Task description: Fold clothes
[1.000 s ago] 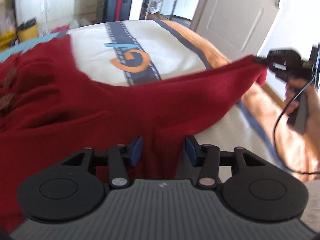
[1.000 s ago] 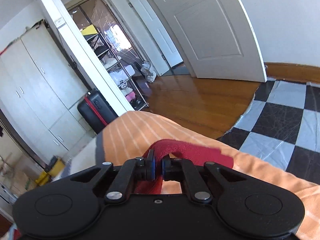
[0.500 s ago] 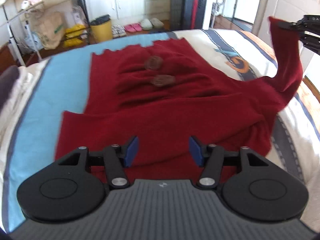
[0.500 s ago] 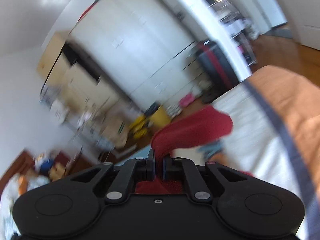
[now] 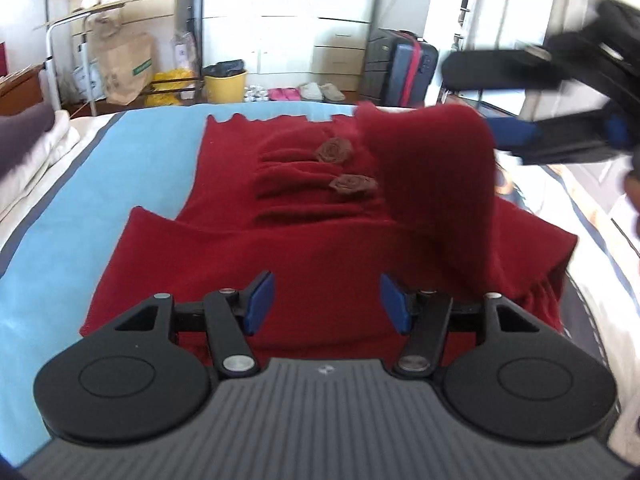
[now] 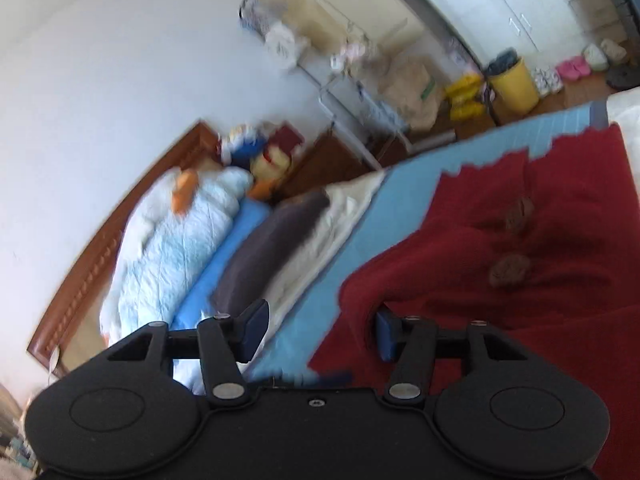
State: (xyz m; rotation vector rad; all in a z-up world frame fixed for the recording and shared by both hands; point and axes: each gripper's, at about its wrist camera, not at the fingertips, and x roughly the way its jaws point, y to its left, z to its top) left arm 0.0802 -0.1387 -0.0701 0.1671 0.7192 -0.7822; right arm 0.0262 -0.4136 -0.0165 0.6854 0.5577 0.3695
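Note:
A dark red sweater [image 5: 320, 240] with two brown rosettes [image 5: 334, 150] lies spread on the bed. Its right sleeve [image 5: 432, 168] is blurred and drapes over the body, free of any grip. My left gripper [image 5: 327, 306] hovers over the sweater's near hem, its jaws opening, with only cloth below them and nothing pinched. In the left wrist view my right gripper [image 5: 470, 100] is a blur at the upper right, just beyond the sleeve's end. In its own view the right gripper [image 6: 320, 330] has its jaws opening with nothing between them, above the edge of the sweater [image 6: 520, 280].
The bedspread [image 5: 140, 180] is light blue on the left and white with stripes on the right. Folded bedding [image 5: 28, 148] and a pale quilt [image 6: 172, 240] lie by the headboard. Beyond the bed stand a yellow bin [image 5: 226, 86], a suitcase [image 5: 408, 68] and a paper bag [image 5: 128, 68].
My right gripper swung the sleeve across toward the sweater's body, then opened and let it go. The left gripper's jaws spread wider and its view drew in toward the sweater.

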